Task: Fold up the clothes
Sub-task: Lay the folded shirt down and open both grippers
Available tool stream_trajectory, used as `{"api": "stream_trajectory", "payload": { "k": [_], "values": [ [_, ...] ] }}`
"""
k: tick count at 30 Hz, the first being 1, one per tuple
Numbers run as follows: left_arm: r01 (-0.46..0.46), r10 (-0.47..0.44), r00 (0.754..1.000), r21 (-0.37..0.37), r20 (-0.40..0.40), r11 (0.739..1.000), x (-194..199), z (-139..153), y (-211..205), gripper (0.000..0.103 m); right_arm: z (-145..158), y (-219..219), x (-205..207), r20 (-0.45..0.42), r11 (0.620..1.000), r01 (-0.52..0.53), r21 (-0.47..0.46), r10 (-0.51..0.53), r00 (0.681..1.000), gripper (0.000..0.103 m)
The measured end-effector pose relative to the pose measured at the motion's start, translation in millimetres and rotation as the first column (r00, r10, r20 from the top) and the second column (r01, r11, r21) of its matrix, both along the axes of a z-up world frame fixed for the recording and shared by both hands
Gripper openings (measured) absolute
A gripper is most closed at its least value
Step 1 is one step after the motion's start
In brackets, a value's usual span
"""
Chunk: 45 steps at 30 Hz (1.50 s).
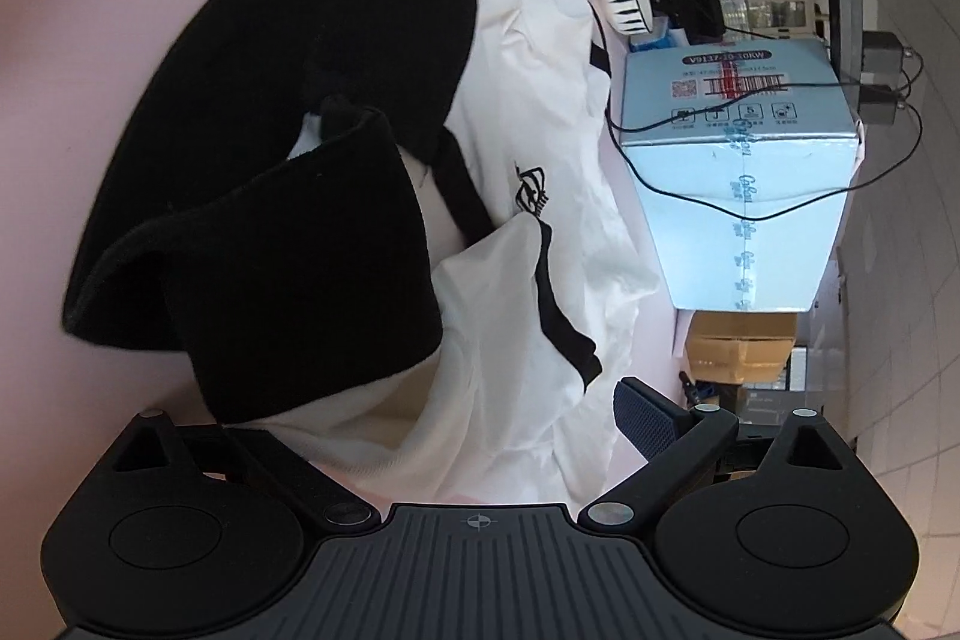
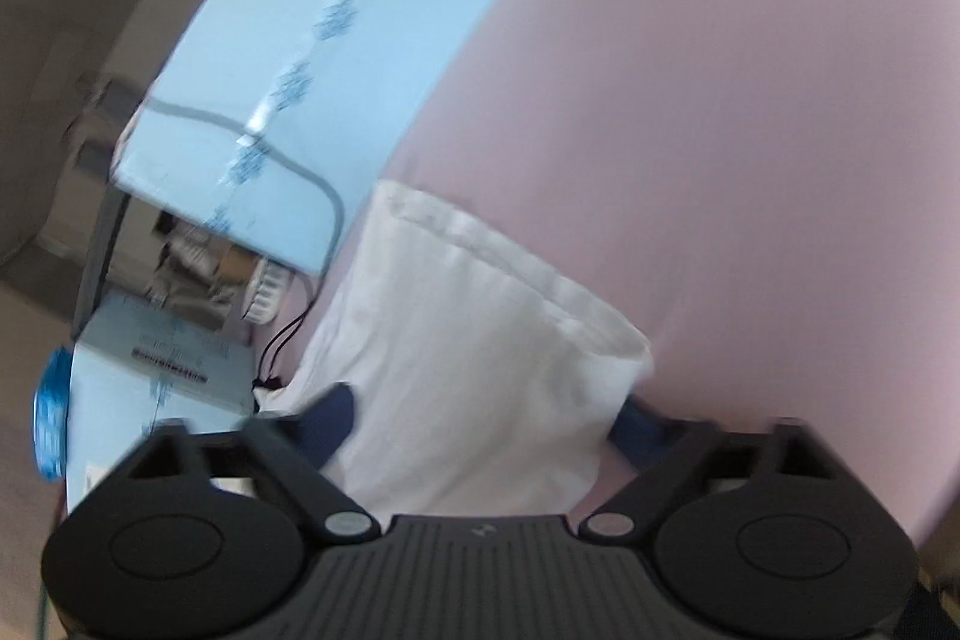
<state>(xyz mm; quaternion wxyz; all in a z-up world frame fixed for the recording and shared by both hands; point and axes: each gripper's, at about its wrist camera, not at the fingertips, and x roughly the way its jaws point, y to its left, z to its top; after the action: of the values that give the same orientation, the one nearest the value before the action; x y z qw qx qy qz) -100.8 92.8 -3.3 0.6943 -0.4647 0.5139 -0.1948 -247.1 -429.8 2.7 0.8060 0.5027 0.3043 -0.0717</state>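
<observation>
1. White T-shirt lies rumpled on the pink table, just beside the light-blue box; a black garment is heaped over its side away from the box.
2. Left gripper: fingers spread wide over the cloth, holding nothing that shows.
3. Right gripper: spread, white hem between its fingers, view blurred; not pinched.
4. Judged step: taking hold of a shirt edge, on the side nearer the box. Next move calls for closing on one layer, then lifting.
</observation>
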Motion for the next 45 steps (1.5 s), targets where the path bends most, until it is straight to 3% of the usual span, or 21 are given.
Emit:
{"api": "stream_trajectory", "payload": {
  "k": [1, 3, 6, 10, 13, 16, 17, 18, 19, 20, 21, 23, 25, 26, 27, 28, 30, 34, 37, 41, 45],
  "values": [
    [-0.005, 0.004, 1.000, 0.023, 0.021, 1.000, -1, 1, 1, 0.079, -4, -1, 1, -0.010, 1.000, -0.002, 0.010, 0.003, 1.000, 0.007],
    [-0.009, 0.006, 0.999, 0.062, 0.047, 0.998, -3, 0, 5, 0.025, -3, -3, -1, 0.005, 1.000, -0.007, 0.019, 0.006, 1.000, 0.007],
    [-0.002, -0.003, 0.998, 0.086, 0.066, 0.996, -8, -2, 18, 0.011, 20, -6, -28, 0.075, 0.998, -0.009, -0.056, 0.013, 0.997, 0.007],
    [0.028, -0.040, 0.992, 0.095, 0.122, 0.995, -26, 14, 30, 0.009, 29, -7, -58, 0.055, 0.996, -0.032, -0.082, 0.037, 0.998, 0.005],
    [0.062, -0.069, 0.995, 0.083, 0.073, 0.995, -54, 11, 44, 0.009, 8, -9, -58, -0.047, 0.998, -0.048, -0.031, 0.046, 0.998, 0.005],
    [0.047, -0.045, 0.996, 0.022, -0.077, 0.999, -64, -12, 58, 0.018, 8, -15, -61, -0.033, 0.999, -0.047, 0.001, 0.047, 0.998, 0.015],
    [0.034, -0.037, 0.992, -0.021, -0.119, 0.999, -66, -18, 63, 0.024, 19, -14, -62, -0.032, 0.998, -0.019, -0.056, 0.017, 0.999, 0.031],
    [0.031, -0.032, 0.991, -0.011, -0.128, 0.999, -69, -11, 67, 0.036, 31, -13, -63, -0.029, 0.992, 0.014, -0.122, -0.017, 0.999, 0.053],
    [0.027, -0.027, 0.990, 0.000, -0.138, 1.000, -72, -5, 72, 0.046, 39, -10, -65, -0.019, 0.982, 0.043, -0.182, -0.048, 0.999, 0.063],
    [0.023, -0.021, 0.989, 0.011, -0.146, 1.000, -76, 3, 76, 0.074, 53, -5, -67, 0.010, 0.954, 0.093, -0.285, -0.094, 0.996, 0.075],
    [-0.012, 0.015, 0.999, 0.064, -0.044, 0.998, -83, 26, 80, 0.082, 62, -2, -66, 0.034, 0.932, 0.114, -0.344, -0.109, 0.993, 0.077],
    [-0.069, 0.057, 0.993, 0.116, 0.107, 0.991, -93, 58, 86, 0.083, 82, 7, -56, 0.106, 0.896, 0.089, -0.434, -0.047, 0.993, 0.079],
    [-0.086, 0.056, 0.964, 0.103, 0.259, 0.991, -95, 86, 84, 0.086, 93, 15, -30, 0.151, 0.905, -0.024, -0.424, 0.097, 0.984, 0.079],
    [-0.076, 0.047, 0.961, 0.098, 0.272, 0.992, -92, 89, 83, 0.087, 98, 21, -10, 0.170, 0.912, -0.111, -0.396, 0.191, 0.967, 0.079],
    [-0.060, 0.034, 0.959, 0.083, 0.283, 0.995, -79, 91, 79, 0.087, 99, 27, 3, 0.173, 0.909, -0.163, -0.385, 0.244, 0.954, 0.079],
    [-0.044, 0.022, 0.956, 0.068, 0.293, 0.997, -65, 93, 74, 0.087, 101, 42, 33, 0.163, 0.876, -0.281, -0.393, 0.367, 0.916, 0.079],
    [-0.028, 0.009, 0.963, 0.069, 0.269, 0.997, -30, 89, 65, 0.087, 103, 64, 68, 0.137, 0.825, -0.387, -0.412, 0.476, 0.869, 0.079],
    [0.022, -0.034, 0.991, 0.101, 0.126, 0.995, 42, 59, 43, 0.087, 93, 107, 151, 0.047, 0.781, -0.519, -0.348, 0.567, 0.822, 0.077],
    [0.024, -0.035, 0.996, 0.134, 0.078, 0.991, 59, 36, 35, 0.087, 85, 139, 214, -0.017, 0.740, -0.608, -0.288, 0.631, 0.776, 0.076],
    [-0.073, 0.070, 0.997, 0.084, 0.040, 0.994, 56, 24, 51, 0.087, 70, 169, 256, -0.057, 0.741, -0.616, -0.267, 0.626, 0.778, 0.074],
    [-0.112, 0.088, 0.984, 0.154, 0.157, 0.982, 46, 48, 54, 0.088, 56, 201, 285, -0.054, 0.696, -0.647, -0.311, 0.666, 0.744, 0.075]
  ]
}}
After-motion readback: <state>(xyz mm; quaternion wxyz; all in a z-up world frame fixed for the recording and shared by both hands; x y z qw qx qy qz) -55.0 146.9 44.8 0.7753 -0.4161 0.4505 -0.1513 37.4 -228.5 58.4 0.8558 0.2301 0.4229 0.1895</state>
